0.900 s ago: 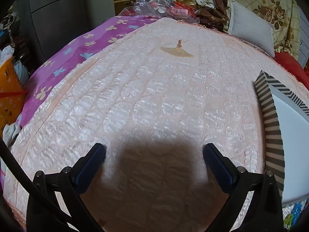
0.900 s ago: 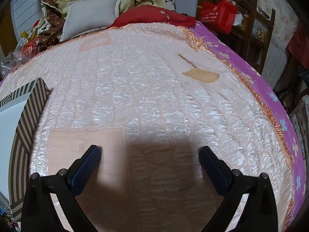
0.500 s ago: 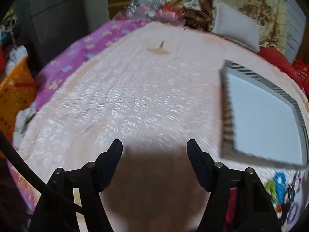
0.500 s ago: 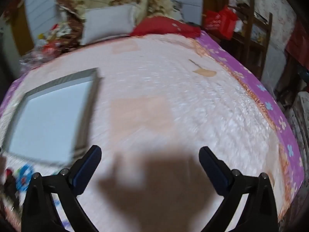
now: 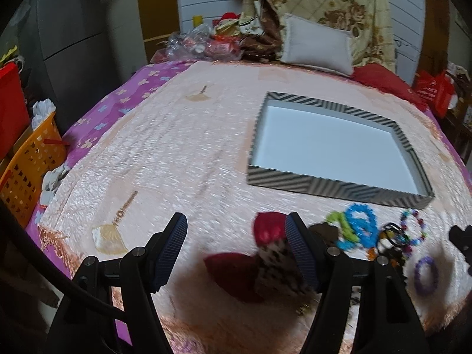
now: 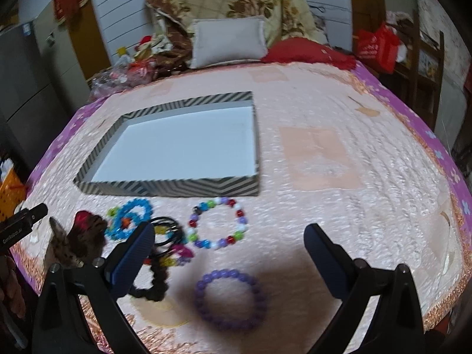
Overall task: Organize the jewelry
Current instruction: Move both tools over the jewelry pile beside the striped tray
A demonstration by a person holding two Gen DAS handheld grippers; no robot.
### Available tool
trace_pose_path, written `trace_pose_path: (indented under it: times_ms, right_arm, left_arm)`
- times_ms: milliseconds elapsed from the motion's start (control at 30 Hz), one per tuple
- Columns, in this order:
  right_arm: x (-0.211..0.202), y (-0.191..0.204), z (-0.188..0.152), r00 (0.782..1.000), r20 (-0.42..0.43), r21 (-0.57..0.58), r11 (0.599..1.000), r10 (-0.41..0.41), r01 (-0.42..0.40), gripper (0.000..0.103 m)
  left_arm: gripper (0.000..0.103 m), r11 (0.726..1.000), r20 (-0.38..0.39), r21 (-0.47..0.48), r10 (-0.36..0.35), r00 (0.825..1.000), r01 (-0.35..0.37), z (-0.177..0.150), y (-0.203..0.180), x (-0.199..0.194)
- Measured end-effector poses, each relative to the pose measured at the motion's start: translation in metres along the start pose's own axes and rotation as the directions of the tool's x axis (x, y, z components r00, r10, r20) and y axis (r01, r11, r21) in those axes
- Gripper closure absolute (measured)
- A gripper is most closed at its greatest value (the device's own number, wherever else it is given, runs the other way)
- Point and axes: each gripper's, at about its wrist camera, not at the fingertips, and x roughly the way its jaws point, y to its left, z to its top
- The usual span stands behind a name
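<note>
With the sorting not yet begun, the striped box (image 6: pixel 165 190) lay empty on the pink quilt (image 6: pixel 339 206), every piece of jewelry outside it along its near wall. The right gripper (image 6: pixel 228 253) hung with fingers spread wide and nothing between them, the purple bead bracelet (image 6: pixel 231 301) just below at 6 o'clock and the multicolored bead bracelet (image 6: pixel 218 224) at 12 o'clock. A blue bracelet (image 6: pixel 129 218) and a tangle of black bands (image 6: pixel 165 230) sat toward 10 o'clock, partly hidden by the gripper's left finger. The left gripper (image 5: pixel 236 247), also spread and empty, hovered over red and patterned pouches (image 5: pixel 265 265) at its 4 o'clock. A grey pillow (image 6: pixel 230 41) and heaped bedding crowded the far end at 12 o'clock; an orange basket (image 5: pixel 26 165) stood off the bed at 9 o'clock. Nothing appeared to block the way to the box.
</note>
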Motion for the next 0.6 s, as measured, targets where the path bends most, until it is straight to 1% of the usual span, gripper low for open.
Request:
trace_pose_path:
  times_ms: [100, 233, 333, 600]
  right_arm:
    - [-0.005, 0.009, -0.003, 1.0, 0.011, -0.029, 1.0, -0.001, 0.002, 0.001]
    - [-0.006, 0.011, -0.004, 1.0, 0.018, -0.05, 0.999, -0.002, 0.003, 0.001]
    - [-0.005, 0.011, -0.005, 1.0, 0.015, -0.052, 0.999, 0.0, 0.001, 0.001]
    - [-0.001, 0.013, -0.008, 1.0, -0.013, -0.056, 0.998, 0.014, -0.015, 0.001]
  left_arm:
    - [0.051, 1.0, 0.015, 0.016, -0.006, 1.0, 0.005, -0.009, -0.005, -0.006]
    - [0.051, 0.999, 0.015, 0.018, 0.029, 0.999, -0.029, -0.016, -0.009, -0.008]
    - [0.051, 1.0, 0.015, 0.012, 0.013, 1.0, -0.013, -0.017, -0.009, -0.01]
    - [0.051, 1.0, 0.025, 0.007, 0.007, 1.0, -0.008, -0.017, -0.007, -0.013]
